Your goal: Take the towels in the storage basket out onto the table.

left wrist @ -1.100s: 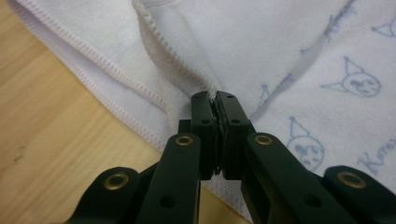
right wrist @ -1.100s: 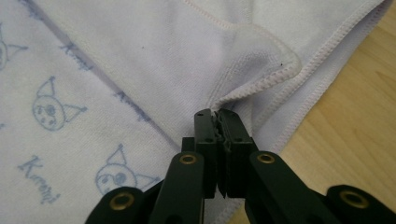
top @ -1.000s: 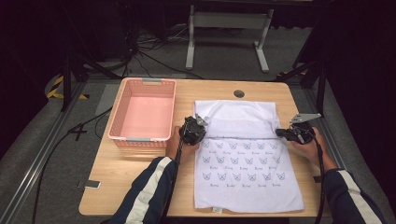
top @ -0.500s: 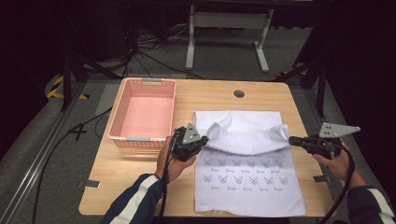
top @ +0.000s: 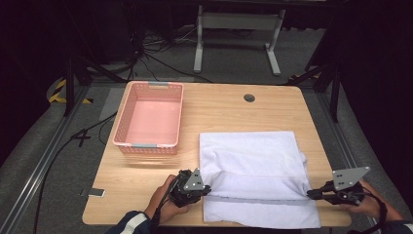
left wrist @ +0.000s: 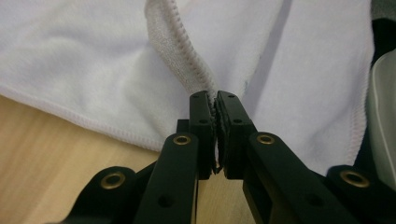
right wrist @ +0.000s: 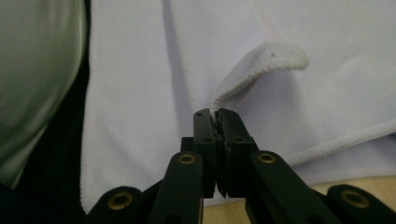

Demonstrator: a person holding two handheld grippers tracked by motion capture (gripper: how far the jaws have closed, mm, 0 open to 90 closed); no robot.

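Observation:
A white towel [top: 253, 165] lies folded over on the right half of the wooden table, its plain side up. My left gripper [top: 208, 189] is shut on the towel's hemmed edge [left wrist: 187, 70] near the front left of the cloth. My right gripper [top: 309, 194] is shut on the opposite hemmed edge [right wrist: 243, 74] at the front right. Between the two grippers the held edge stretches across the towel, a little short of its front border. In both gripper views the black jaws pinch the thick seam tightly.
A pink plastic basket [top: 125, 127] stands with nothing in it at the left of the table. A round cable hole [top: 249, 98] sits near the far edge. The table's front edge [top: 146, 222] lies just below my hands. Metal stand legs and cables lie on the floor beyond.
Both grippers have pulled the far towel edge toward the table's front edge, folding the cloth over. The printed side is now covered by the plain white side.

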